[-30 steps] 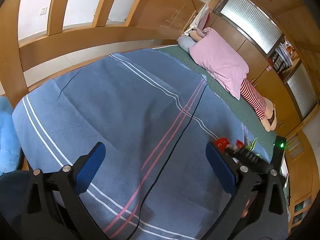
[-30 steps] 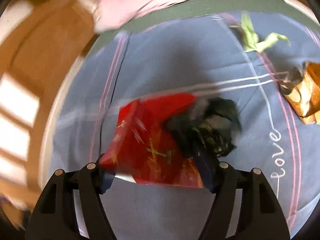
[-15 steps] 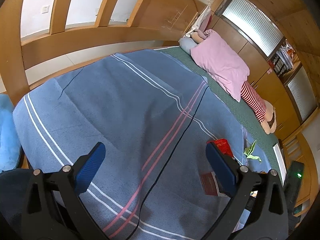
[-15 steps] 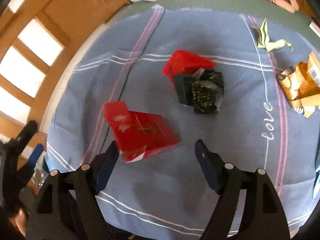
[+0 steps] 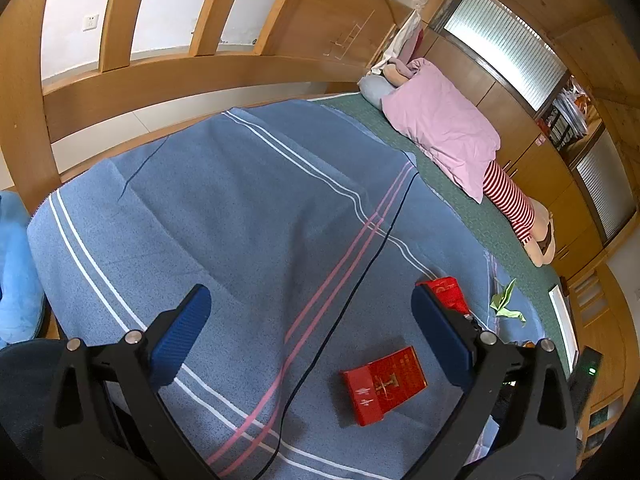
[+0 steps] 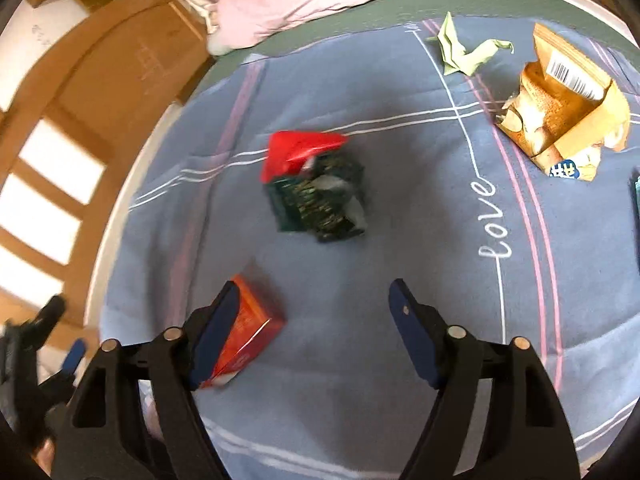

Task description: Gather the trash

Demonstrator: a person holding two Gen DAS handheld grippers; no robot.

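Now that the red box (image 6: 248, 336) has dropped out of my right hand-held gripper (image 6: 312, 332), it lies loose on the blue blanket (image 6: 400, 184), just beside the left finger of that gripper, whose jaws stand wide apart with nothing between them. A second ago it was still caught there, so I judge that piece has been moved toward the near edge, not yet binned. My left hand-held gripper (image 5: 308, 332) is also spread wide and empty, hovering over the blanket with the same red box (image 5: 384, 384) ahead of its right finger. Further out sit the red-and-dark crumpled wrappers (image 6: 316, 188), the green folded paper (image 6: 464, 52) and the torn brown package (image 6: 560, 112), well apart from each other. Open blanket surrounds them; the bed's wooden rail (image 5: 160, 80) bounds the far side, a black cable (image 5: 360, 264) crosses my left path.
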